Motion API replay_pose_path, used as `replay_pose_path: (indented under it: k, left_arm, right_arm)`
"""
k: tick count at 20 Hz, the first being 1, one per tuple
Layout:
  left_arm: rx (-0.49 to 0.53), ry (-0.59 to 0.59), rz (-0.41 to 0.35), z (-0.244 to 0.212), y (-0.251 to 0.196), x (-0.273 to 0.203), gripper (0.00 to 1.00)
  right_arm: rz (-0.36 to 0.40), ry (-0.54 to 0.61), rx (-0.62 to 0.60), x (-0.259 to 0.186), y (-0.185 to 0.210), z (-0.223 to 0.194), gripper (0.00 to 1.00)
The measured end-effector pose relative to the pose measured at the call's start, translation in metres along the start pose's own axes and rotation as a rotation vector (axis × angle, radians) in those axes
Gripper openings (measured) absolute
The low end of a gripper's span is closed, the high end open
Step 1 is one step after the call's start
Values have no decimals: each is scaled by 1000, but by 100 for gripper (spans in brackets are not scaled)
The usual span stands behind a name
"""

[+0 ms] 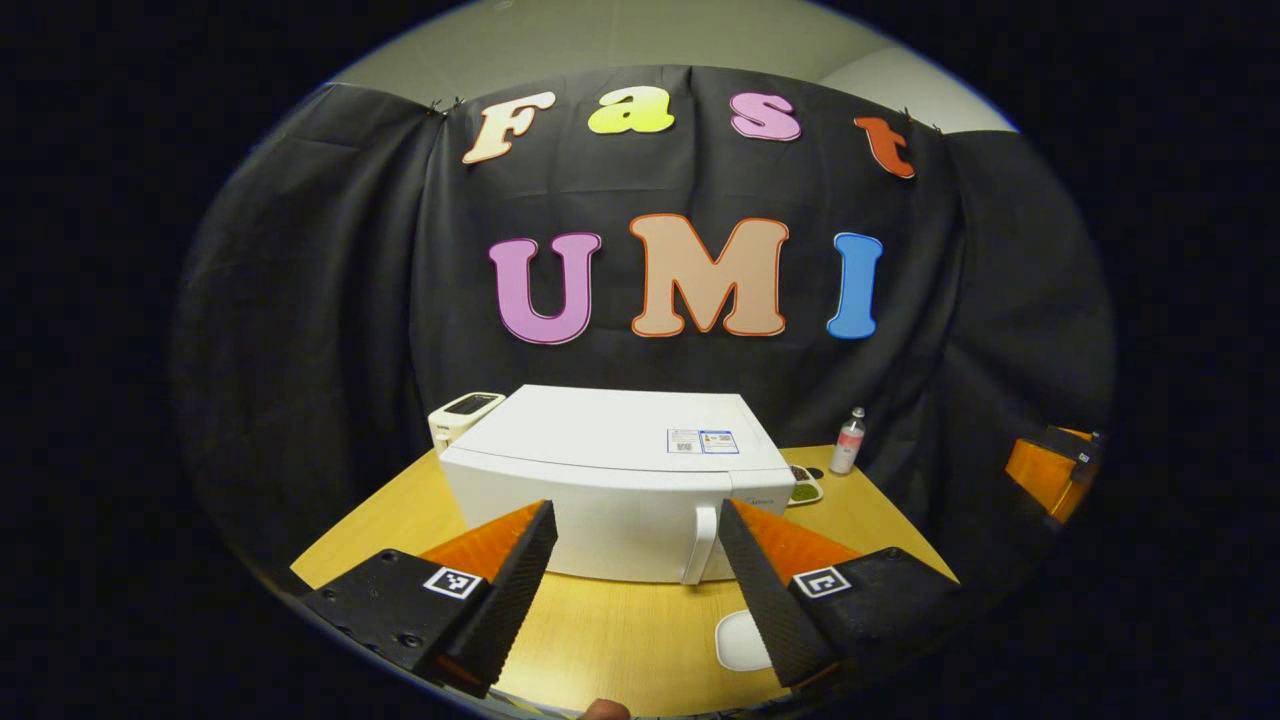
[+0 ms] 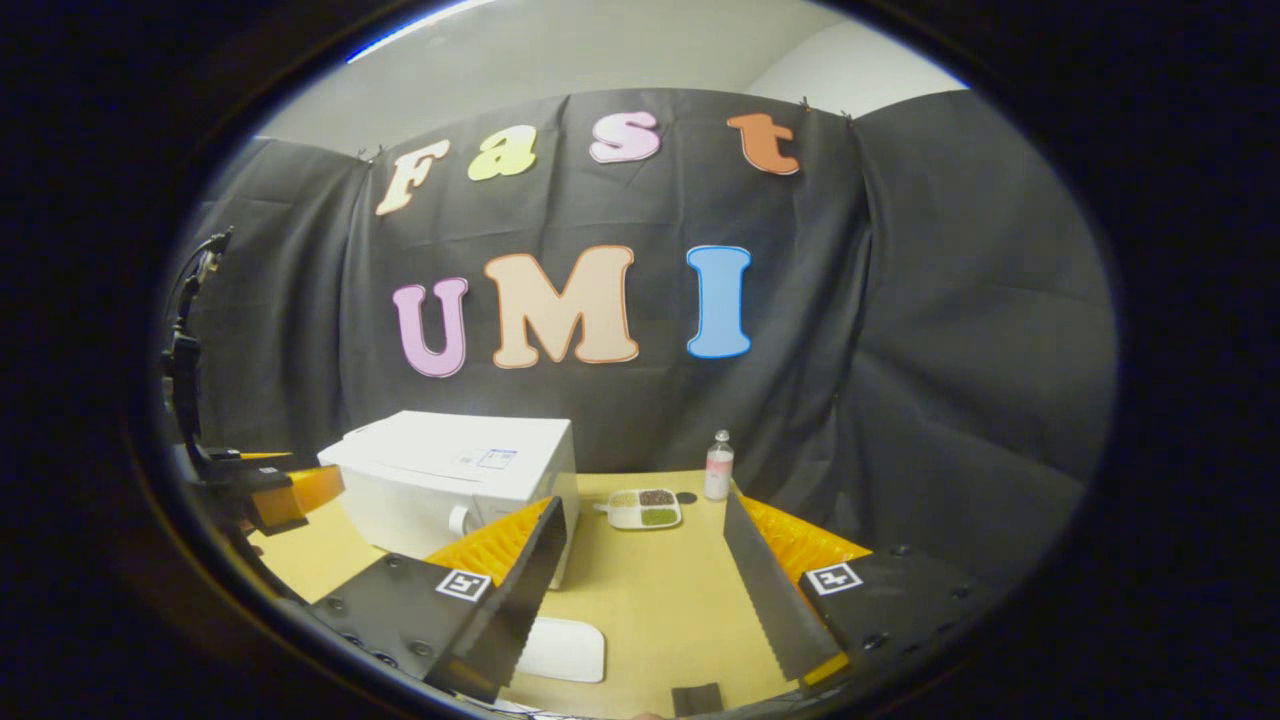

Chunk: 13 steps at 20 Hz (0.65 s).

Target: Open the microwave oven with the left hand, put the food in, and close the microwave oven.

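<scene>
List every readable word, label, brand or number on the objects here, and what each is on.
None can be read.
Sticker on the microwave oven top: too small.
Mark on its front by the handle: blurred.
Bottle label: too small.
Squares on the gripper fingers: coded patterns, not text.

Both grippers: black bodies w/ screws, orange ribbed backing, serrated black fingers [image 1: 520, 590] [image 2: 770, 590], square b/w markers lower frame.

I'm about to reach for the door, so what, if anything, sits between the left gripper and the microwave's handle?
Nothing visible does. In the left gripper view the left gripper is open and the handle on the microwave shows between its fingers, with bare table before it. A white pad lies low, under the right finger.
</scene>
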<state>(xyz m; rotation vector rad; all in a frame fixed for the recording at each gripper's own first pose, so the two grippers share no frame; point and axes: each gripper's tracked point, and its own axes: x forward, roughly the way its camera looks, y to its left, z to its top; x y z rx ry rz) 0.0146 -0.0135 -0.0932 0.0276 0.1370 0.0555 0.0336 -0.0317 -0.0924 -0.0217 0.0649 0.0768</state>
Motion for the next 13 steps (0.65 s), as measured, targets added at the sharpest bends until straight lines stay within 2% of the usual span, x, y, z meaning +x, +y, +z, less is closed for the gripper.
replay_pose_path:
  k: [9, 10, 13]
  left_arm:
    - [-10, -3, 13, 5, -10, 1, 96]
    - [-9, 0, 14, 3, -12, 1, 97]
    - [-5, 12, 16, -1, -17, 3, 96]
  right_arm:
    - [2, -35, 10, 0, -22, 18, 98]
    - [3, -35, 10, 0, -24, 18, 92]
    - [8, -36, 16, 1, -30, 18, 92]
